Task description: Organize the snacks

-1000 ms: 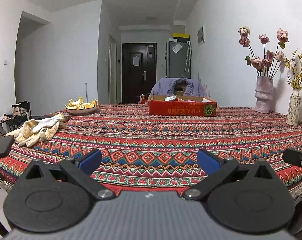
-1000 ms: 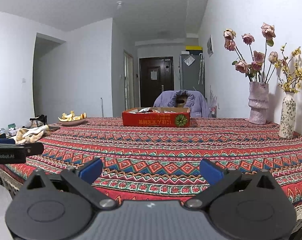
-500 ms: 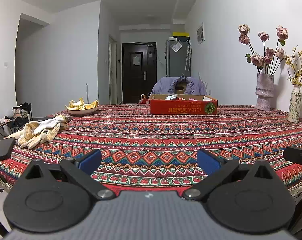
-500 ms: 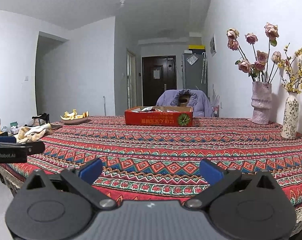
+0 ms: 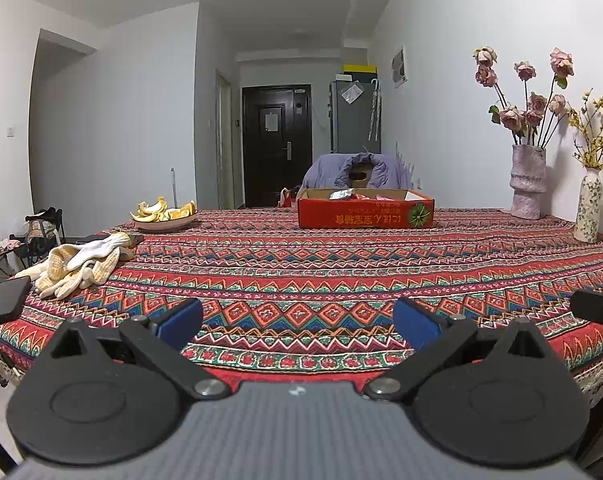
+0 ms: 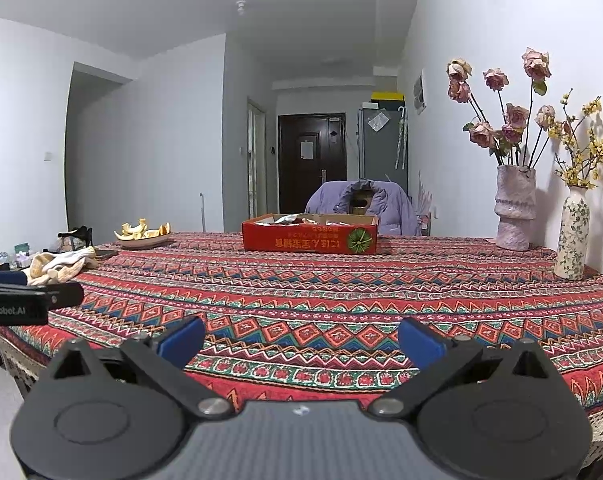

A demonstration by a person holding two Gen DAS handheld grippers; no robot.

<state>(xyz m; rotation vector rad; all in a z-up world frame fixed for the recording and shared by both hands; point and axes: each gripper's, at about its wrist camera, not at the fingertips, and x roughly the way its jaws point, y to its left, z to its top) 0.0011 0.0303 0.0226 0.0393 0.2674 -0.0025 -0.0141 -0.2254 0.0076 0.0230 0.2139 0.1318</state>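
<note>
Left gripper [image 5: 297, 318]: I see it at the bottom of the left wrist frame, jaws spread wide, nothing between the blue pads [image 5: 180, 317], hanging at the table's near edge.
Right gripper [image 6: 301, 334]: I see it low in the right wrist frame, jaws just as wide and empty, over the near edge of the tablecloth [image 6: 341, 300].
Snack box [image 5: 365, 209]: a red cardboard tray at the centre of the left wrist frame, on the far side of the table, well apart from both grippers. Wrapped packets [image 5: 343, 194] poke above its rim; I cannot tell what they are.
Same box, right wrist view [image 6: 309, 236]: centre of frame, a little left of the middle.
Gloves [image 5: 81, 264]: a pale heap at the left of the frame, near the table's left edge.
Phone [image 5: 5, 298]: dark slab at the far left, just beside the gloves.
Plate of peels [image 5: 163, 216]: left of centre, far side of the table.
Vases: a pink one with roses [image 5: 527, 184] and a slim floral one [image 5: 588, 208] at the right of the frame, against the wall.
</note>
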